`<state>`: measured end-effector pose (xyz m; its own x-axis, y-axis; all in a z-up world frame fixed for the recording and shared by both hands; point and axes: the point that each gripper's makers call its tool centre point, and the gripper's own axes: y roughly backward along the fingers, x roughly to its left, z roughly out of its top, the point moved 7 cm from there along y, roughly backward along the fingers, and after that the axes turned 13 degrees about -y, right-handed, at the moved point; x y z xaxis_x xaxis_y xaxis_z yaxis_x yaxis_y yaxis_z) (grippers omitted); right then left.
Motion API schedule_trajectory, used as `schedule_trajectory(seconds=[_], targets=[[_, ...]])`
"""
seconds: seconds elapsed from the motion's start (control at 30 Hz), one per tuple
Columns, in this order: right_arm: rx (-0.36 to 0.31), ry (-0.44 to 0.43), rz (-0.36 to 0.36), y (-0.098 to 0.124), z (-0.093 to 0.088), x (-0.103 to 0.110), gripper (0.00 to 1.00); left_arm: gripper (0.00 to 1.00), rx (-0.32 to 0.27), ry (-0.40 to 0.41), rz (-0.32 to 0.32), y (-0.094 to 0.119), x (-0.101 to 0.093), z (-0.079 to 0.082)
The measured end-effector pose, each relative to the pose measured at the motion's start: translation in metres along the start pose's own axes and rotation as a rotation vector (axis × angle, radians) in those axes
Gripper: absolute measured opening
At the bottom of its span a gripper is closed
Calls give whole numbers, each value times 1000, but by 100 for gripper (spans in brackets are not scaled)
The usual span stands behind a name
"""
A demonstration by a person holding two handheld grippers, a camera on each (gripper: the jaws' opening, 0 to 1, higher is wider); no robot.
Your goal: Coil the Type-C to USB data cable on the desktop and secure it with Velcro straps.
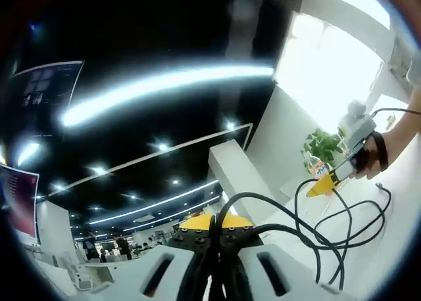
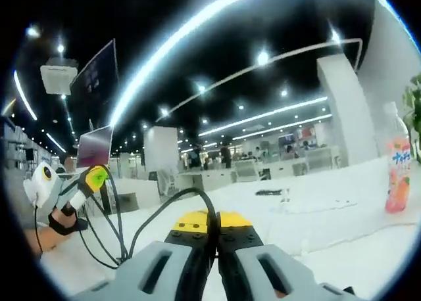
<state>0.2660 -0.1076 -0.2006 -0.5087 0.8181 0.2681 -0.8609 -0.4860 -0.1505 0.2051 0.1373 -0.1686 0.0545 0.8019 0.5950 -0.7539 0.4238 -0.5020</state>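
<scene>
The black data cable point(image 1: 329, 232) hangs in loose loops over the white desktop point(image 1: 395, 248). My left gripper point(image 1: 214, 227) is shut on one strand, which rises between its yellow tips. In the left gripper view, the right gripper point(image 1: 322, 185) comes in from the right in a person's hand point(image 1: 375, 153), its yellow tip on the cable. My right gripper point(image 2: 211, 222) is shut on the cable point(image 2: 164, 206) too. In the right gripper view, the left gripper point(image 2: 93, 178) shows at the left with cable strands hanging from it. A small dark item point(image 2: 270, 192), maybe a strap, lies far off on the desktop point(image 2: 342, 245).
A drink bottle point(image 2: 398, 176) with an orange label stands at the right on the desk, beside a green plant point(image 1: 322, 145). A white pillar point(image 1: 237, 176) and office desks with monitors fill the background. A laptop screen point(image 2: 94, 146) stands at the left.
</scene>
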Motion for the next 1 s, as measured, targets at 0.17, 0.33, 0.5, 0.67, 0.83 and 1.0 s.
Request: schedule_trajectory(seconds=[0.17,0.33,0.5,0.67,0.83,1.0], targets=[[-25,49,-15,3,4,6,3,2,-29,32,-27,0,-4,4],[-35,91,8,4,5,18,3,2,-70,66,-71,-1,-9,7],[-24,191,55,5,4,33,3,2,-90,57,-119,-3,-19,10],[-27,264,103,8,2,51,3,2,-118,77,-214,-4,-36,11],[-33,287,151,10,1,63,3,2,-103,35,-259,-4,-45,8],[-46,274,181,11,4,69,3,2,-104,31,-265,-4,-46,9]])
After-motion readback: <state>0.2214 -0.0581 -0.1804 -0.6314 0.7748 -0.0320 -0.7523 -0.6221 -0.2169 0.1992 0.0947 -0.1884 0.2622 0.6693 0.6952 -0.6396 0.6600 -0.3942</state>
